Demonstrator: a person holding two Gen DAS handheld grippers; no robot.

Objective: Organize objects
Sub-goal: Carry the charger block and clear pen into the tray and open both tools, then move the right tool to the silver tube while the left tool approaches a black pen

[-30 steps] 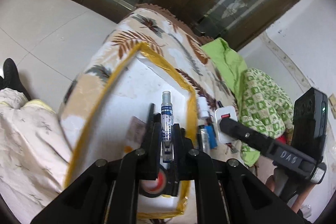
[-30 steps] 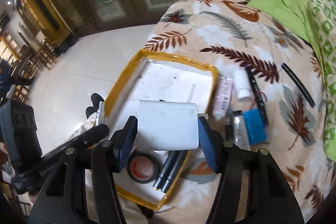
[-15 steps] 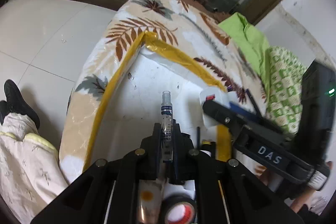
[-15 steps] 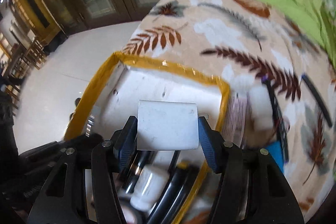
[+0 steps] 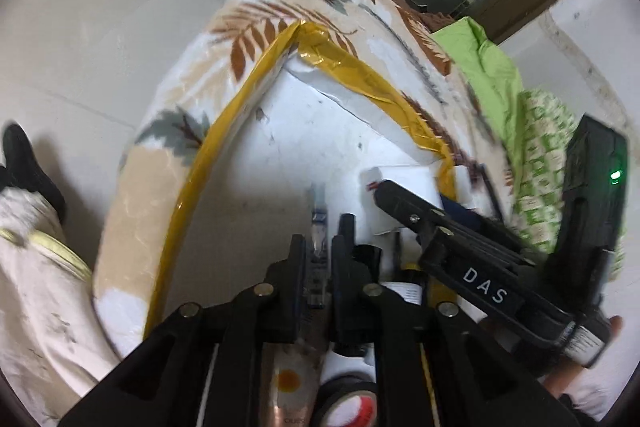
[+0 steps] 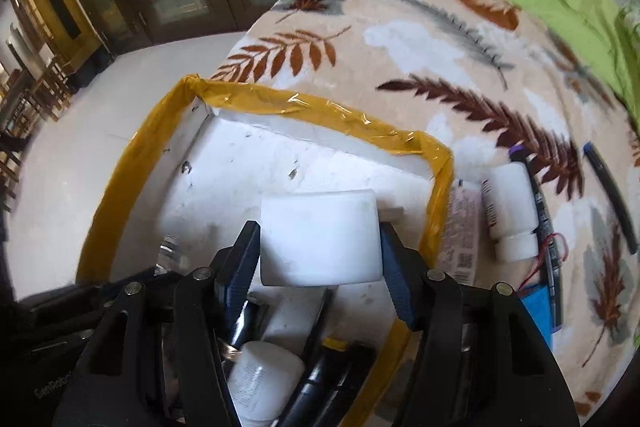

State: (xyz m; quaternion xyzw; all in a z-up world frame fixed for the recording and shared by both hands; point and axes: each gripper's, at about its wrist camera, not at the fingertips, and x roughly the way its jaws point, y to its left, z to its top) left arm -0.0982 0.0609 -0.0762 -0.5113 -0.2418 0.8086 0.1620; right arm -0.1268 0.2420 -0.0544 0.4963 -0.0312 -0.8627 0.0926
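A: Right, we have both grippers down over the white tray (image 6: 224, 183) with the yellow taped rim, which sits on the leaf-print blanket (image 6: 400, 39).

B: Our left gripper (image 5: 318, 247) has a slim spray bottle (image 5: 319, 223) between its fingers, nose pointing to the far side of the tray. Its jaws are narrow and have just been opening a little; we can't tell whether the pads press on the bottle.

A: And our right gripper (image 6: 318, 239) is spread wide around a white block (image 6: 318, 237), its blue pads against both sides, low over the tray's right part.

B: At the near end of the tray we see a tape roll (image 5: 348, 407), dark pens (image 6: 320, 375) and a small white bottle (image 6: 264, 375).

A: Outside it, just right of the rim, a tube (image 6: 460, 231) and a white pill bottle (image 6: 510, 209) lie on the blanket, with a blue box (image 6: 538, 311) nearer to us.
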